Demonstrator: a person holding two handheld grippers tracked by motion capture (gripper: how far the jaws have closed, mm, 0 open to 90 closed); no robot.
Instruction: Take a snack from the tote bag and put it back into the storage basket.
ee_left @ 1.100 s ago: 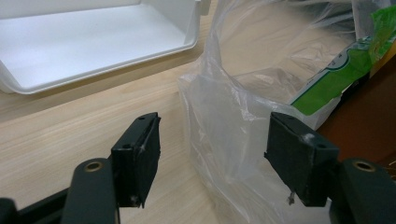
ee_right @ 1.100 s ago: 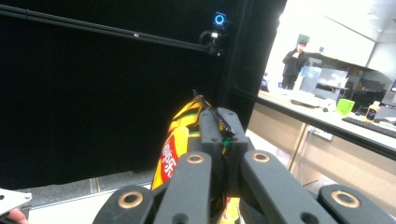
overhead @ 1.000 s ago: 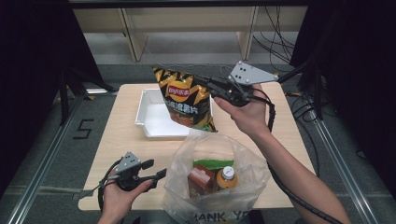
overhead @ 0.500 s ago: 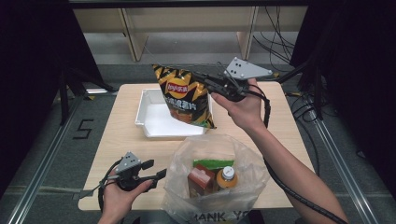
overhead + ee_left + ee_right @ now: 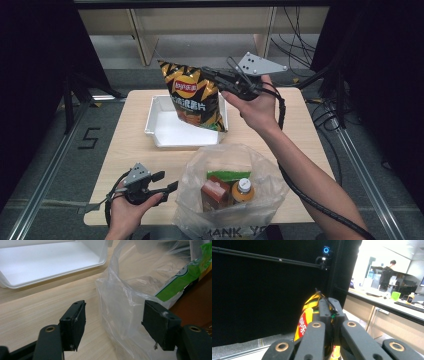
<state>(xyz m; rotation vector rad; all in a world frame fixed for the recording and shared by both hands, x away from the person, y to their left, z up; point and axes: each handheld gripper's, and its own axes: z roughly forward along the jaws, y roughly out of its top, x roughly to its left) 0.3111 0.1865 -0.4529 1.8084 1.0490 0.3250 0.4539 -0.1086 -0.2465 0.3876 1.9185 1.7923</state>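
A black-and-yellow chip bag [image 5: 195,97] hangs upright over the white tray [image 5: 165,135], clear of it. My right gripper [image 5: 214,76] is shut on the bag's top seam; in the right gripper view the jaws [image 5: 329,307] pinch that seam, with the chip bag [image 5: 305,323] hanging below. A clear plastic bag [image 5: 265,175] stands at the table's front and holds a brown carton [image 5: 212,192], a green packet [image 5: 227,175] and an orange bottle [image 5: 241,190]. My left gripper [image 5: 170,182] stands open beside it. Its jaws [image 5: 113,320] straddle the plastic bag's [image 5: 120,297] loose film without pressing on it.
The wooden table [image 5: 310,130] ends just in front of the plastic bag. The white tray [image 5: 50,265] sits at the table's back left. Cables [image 5: 300,45] and wooden shelf legs [image 5: 142,40] lie behind the table. Metal rails [image 5: 50,165] run along both sides.
The right gripper has lifted the chip bag slightly higher above the tray. The left gripper has stayed where it was.
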